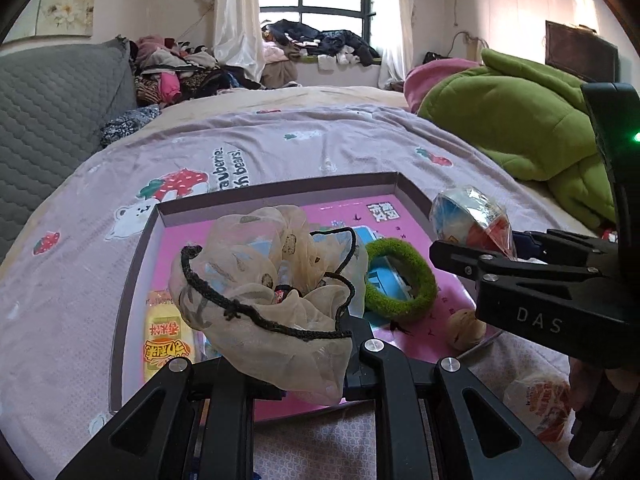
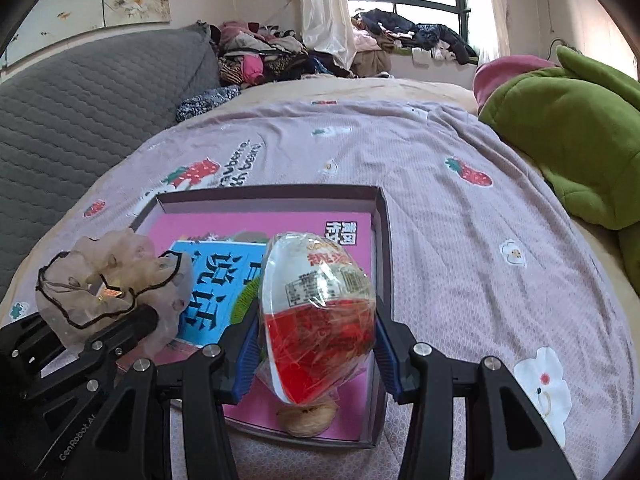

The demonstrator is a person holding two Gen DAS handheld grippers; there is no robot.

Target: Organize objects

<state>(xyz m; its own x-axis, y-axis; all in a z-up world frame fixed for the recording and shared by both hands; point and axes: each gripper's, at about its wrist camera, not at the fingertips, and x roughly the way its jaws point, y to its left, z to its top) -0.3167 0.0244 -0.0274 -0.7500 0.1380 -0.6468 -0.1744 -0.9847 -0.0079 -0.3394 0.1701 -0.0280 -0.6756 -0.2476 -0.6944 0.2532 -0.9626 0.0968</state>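
Note:
A shallow box with a pink bottom [image 1: 404,220] [image 2: 352,412] lies on the bed. My left gripper [image 1: 280,364] is shut on a sheer beige scrunchie with black trim [image 1: 256,284] [image 2: 108,280] and holds it above the box's left half. My right gripper [image 2: 316,340] [image 1: 476,256] is shut on a clear-wrapped red and white snack packet [image 2: 320,316] [image 1: 468,212] above the box's right side. In the box lie a green fuzzy hair tie [image 1: 400,280], a yellow snack packet [image 1: 164,340] and a tan round nut-like thing [image 1: 464,328] [image 2: 306,416].
The box rests on a lilac strawberry-print sheet [image 2: 460,208]. A green quilt [image 1: 520,128] is piled at the right, a grey quilted headboard [image 1: 52,120] at the left. Another wrapped snack [image 1: 536,404] lies on the sheet right of the box. Clothes are heaped by the window.

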